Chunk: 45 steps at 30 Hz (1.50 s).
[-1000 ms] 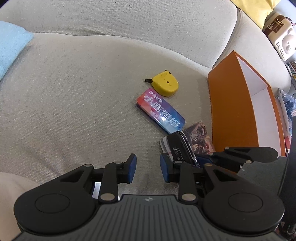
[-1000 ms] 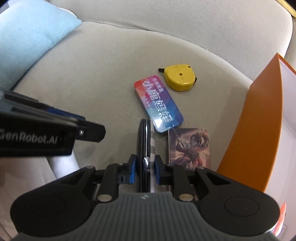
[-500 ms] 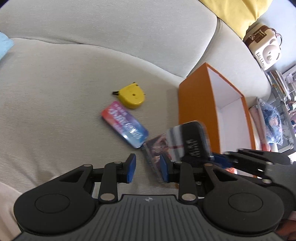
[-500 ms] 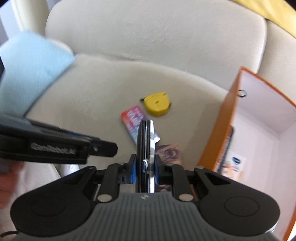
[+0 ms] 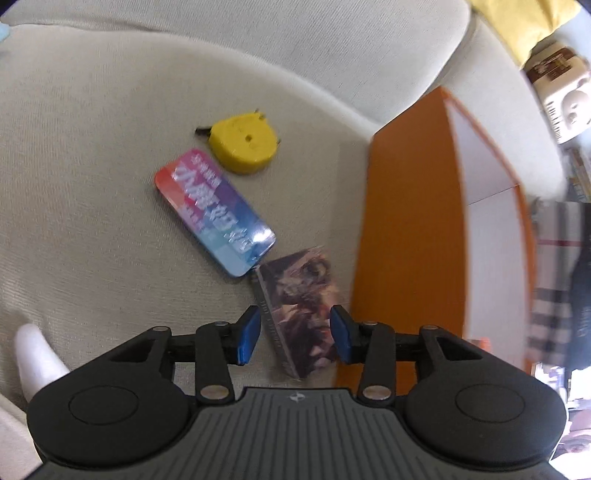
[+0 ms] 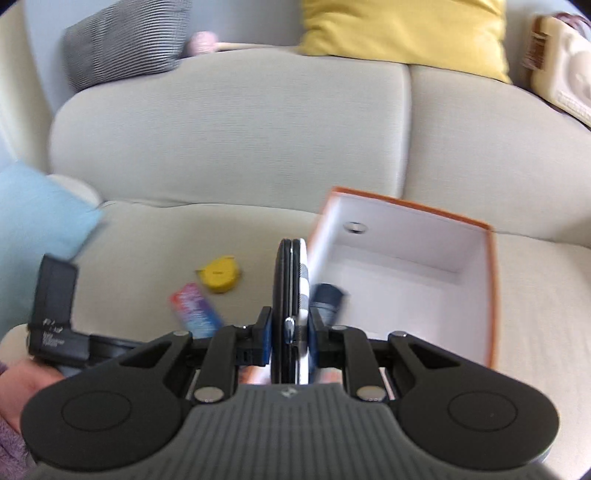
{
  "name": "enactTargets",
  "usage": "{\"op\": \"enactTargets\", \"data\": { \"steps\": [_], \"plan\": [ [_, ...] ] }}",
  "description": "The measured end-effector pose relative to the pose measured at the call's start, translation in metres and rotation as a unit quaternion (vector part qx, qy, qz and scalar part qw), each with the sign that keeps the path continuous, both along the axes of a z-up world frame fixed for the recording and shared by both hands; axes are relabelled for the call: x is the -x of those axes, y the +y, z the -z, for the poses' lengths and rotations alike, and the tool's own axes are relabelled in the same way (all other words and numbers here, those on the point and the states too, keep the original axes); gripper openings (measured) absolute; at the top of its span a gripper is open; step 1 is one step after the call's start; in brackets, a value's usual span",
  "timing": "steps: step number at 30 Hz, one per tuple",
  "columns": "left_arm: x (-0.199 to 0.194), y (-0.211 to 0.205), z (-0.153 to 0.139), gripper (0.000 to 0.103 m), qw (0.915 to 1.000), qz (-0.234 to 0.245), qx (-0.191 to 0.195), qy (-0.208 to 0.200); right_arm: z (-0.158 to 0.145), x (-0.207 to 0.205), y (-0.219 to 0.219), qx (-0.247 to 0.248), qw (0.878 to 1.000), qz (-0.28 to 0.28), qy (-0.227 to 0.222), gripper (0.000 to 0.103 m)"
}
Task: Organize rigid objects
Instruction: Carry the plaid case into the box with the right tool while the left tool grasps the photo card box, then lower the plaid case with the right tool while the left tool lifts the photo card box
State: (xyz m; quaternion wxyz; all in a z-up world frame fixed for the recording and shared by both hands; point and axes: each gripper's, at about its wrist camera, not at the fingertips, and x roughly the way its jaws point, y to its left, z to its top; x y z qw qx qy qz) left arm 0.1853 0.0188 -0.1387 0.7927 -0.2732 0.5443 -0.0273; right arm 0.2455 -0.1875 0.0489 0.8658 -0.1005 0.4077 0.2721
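A big pale grey sofa [image 6: 229,140] is seen in both views, and everything rests on its seat. A yellow cushion [image 6: 402,33] is seen at 12 o'clock of the right wrist view, a striped grey cushion [image 6: 122,48] at 11 o'clock, and a light blue cushion [image 6: 37,218] at 9 o'clock.

An orange box [image 5: 406,229] with white inside walls is stood open on the seat, at 3 o'clock of the left wrist view. In the right wrist view a dark blue thing [image 6: 327,301] is seen low inside the box; what it is cannot be told.

The right gripper [image 6: 290,330] is clamped on a flat case [image 6: 291,291], black on one side and white with stripes on the other. The case is held on edge, up above the near left wall of the box.

The left gripper [image 5: 293,334] has just been opening, and its blue pads are set apart. A picture card [image 5: 299,302] with dark brown art is seen between the pads, but it lies on the seat and is not touched.

A colourful flat tin [image 5: 214,216] in red, purple and blue is laid at 11 o'clock from the card, with one corner just beside it. White Chinese writing is printed on the tin, too blurred to be read.

A small yellow tape measure [image 5: 245,147] is laid just past the tin, at 12 o'clock.
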Motion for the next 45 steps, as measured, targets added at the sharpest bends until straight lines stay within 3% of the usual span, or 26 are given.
{"op": "enactTargets", "data": {
  "steps": [4, 9, 14, 16, 23, 27, 30, 36, 38, 39, 41, 45],
  "plan": [
    [-0.005, -0.009, 0.017, 0.046, 0.9997, 0.004, -0.01, 0.023, 0.021, -0.027, -0.032, 0.005, 0.998, 0.05, 0.028, 0.019],
    [-0.011, -0.013, 0.026, 0.05, 0.9999, 0.005, 0.007, 0.015, 0.052, -0.062, -0.064, -0.007, 0.994, 0.091, 0.068, 0.019],
    [-0.014, -0.01, 0.032, 0.054, 0.999, -0.023, 0.027, 0.026, 0.084, -0.085, -0.068, -0.023, 0.989, 0.115, 0.085, 0.019],
    [-0.015, -0.015, 0.028, 0.053, 0.9991, -0.028, 0.015, 0.029, 0.096, -0.098, -0.061, -0.027, 0.988, 0.117, 0.099, 0.019],
    [-0.017, -0.028, 0.001, 0.029, 0.9993, -0.019, -0.031, -0.008, 0.138, -0.114, -0.059, -0.022, 0.977, 0.132, 0.168, 0.019],
    [-0.016, -0.033, -0.009, 0.026, 0.9991, -0.001, -0.037, -0.02, 0.142, -0.115, -0.066, -0.039, 0.971, 0.138, 0.191, 0.022],
    [-0.021, -0.037, -0.011, 0.026, 0.9993, 0.005, -0.028, -0.024, 0.137, -0.116, -0.063, -0.009, 0.976, 0.13, 0.175, 0.029],
    [-0.031, -0.041, -0.014, 0.027, 0.9981, 0.038, -0.046, -0.013, 0.134, -0.118, -0.062, 0.03, 0.98, 0.107, 0.166, 0.029],
    [-0.035, -0.037, -0.008, 0.028, 0.9989, 0.044, 0.018, 0.003, 0.133, -0.117, -0.062, 0.042, 0.98, 0.103, 0.164, 0.029],
    [-0.036, -0.038, -0.006, 0.028, 0.9983, 0.048, 0.03, 0.01, 0.133, -0.117, -0.061, 0.044, 0.98, 0.101, 0.164, 0.03],
    [-0.036, -0.044, -0.008, 0.028, 0.998, 0.063, 0.005, -0.002, 0.134, -0.118, -0.061, 0.049, 0.981, 0.097, 0.163, 0.031],
    [-0.039, -0.044, -0.008, 0.028, 0.9977, 0.068, 0.005, -0.005, 0.133, -0.117, -0.061, 0.052, 0.981, 0.09, 0.163, 0.031]
  ]
}}
